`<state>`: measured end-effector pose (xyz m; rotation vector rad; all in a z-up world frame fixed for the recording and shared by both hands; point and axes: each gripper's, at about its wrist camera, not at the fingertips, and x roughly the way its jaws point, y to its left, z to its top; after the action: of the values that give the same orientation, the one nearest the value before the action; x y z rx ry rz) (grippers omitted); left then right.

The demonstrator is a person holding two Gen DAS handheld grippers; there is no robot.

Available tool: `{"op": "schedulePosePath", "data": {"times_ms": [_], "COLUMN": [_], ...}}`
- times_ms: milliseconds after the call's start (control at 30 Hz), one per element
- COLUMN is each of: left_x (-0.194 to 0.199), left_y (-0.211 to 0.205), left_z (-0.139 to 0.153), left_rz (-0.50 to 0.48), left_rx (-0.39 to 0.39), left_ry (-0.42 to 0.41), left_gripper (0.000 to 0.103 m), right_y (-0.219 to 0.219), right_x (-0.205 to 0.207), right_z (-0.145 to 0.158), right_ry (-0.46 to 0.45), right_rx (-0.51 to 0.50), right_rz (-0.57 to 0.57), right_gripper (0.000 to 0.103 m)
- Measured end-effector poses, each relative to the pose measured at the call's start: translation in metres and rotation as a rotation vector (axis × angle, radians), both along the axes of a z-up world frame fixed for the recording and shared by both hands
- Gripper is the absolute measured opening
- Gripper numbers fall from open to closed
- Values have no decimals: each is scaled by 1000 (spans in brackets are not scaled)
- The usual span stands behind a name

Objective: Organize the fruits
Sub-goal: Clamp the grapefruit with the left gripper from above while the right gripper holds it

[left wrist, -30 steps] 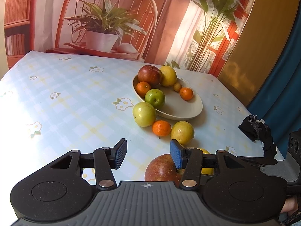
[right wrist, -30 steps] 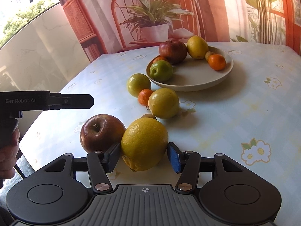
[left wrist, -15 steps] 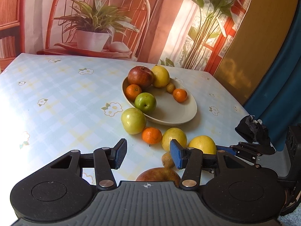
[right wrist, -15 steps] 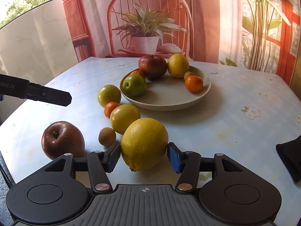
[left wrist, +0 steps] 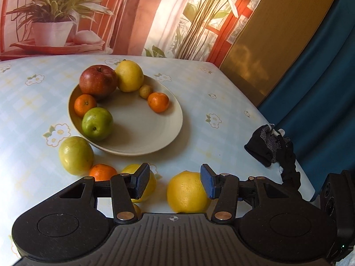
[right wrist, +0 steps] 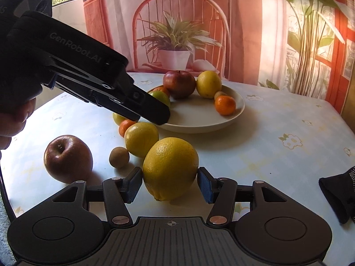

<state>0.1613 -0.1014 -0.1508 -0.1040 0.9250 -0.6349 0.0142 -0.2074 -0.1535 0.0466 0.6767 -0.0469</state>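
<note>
Large lemon (right wrist: 170,168) pinched in the right gripper (right wrist: 169,185), in front of the plate (right wrist: 221,123).
The left gripper (left wrist: 175,182), jaws spread and empty, has swung across toward the plate, now showing "GenRobot.AI"; the red apple (right wrist: 68,158) sits left.

A shallow round beige plate (right wrist: 235,119) holds a dark red apple (right wrist: 179,83), a yellow citrus, two small oranges, a green apple and a tiny brown fruit. Just beside its rim on the tablecloth lie another red apple (right wrist: 68,158), yellow and green fruits and a small orange, while a large yellow lemon (right wrist: 170,168) sits between blue pads.
</note>
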Motion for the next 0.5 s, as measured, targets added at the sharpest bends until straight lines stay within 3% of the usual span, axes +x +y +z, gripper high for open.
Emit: {"op": "schedulePosePath", "data": {"times_ms": [500], "left_x": [20], "left_y": [-15], "left_z": [-32], "left_rz": [-18], "left_rx": [-62], "left_ry": [168], "left_gripper": [53], "right_y": [-2], "right_x": [-2], "right_z": [-2], "right_ry": [-16], "right_rx": [13], "right_rz": [2], "right_gripper": [51]}}
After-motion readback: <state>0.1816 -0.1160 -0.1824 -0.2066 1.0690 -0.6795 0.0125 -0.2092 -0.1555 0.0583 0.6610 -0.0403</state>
